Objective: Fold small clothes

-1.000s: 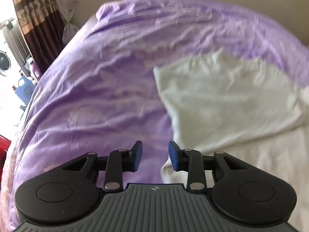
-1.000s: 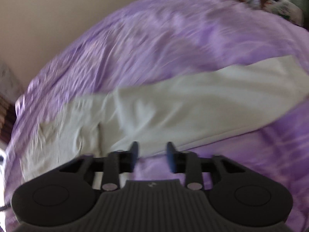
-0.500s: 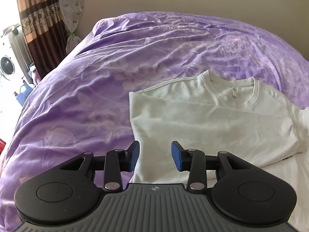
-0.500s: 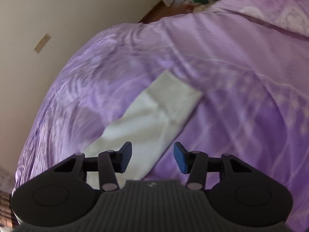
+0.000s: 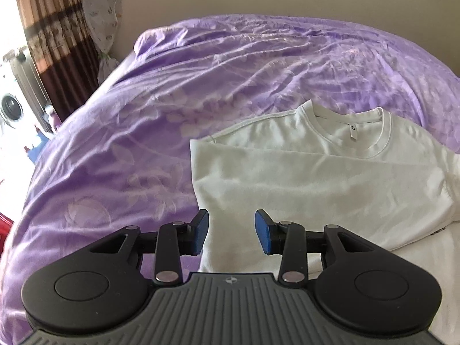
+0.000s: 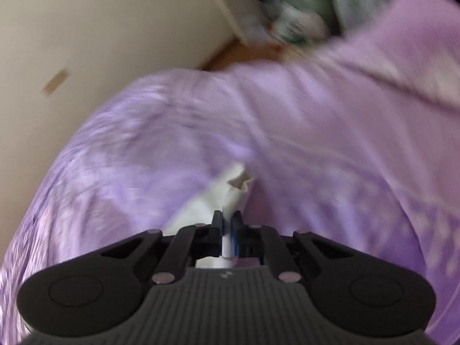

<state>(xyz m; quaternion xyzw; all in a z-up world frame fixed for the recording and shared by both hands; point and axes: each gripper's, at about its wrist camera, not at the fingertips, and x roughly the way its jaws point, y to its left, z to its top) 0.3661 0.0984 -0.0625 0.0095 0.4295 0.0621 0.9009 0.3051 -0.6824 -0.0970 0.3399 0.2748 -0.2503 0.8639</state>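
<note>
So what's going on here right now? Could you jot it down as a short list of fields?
surface: bed under a purple floral bedspread
garment: white T-shirt, lying flat, collar toward the wall
left gripper: open, over the shirt's near left edge, holding nothing
right gripper: jaws just closed, pinching a white sleeve
fold: one side already turned in, giving a straight left edge
picture quality: right wrist view blurred

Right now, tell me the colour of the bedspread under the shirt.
Purple bedspread with a pale floral print; clearest in the left wrist view.
</note>
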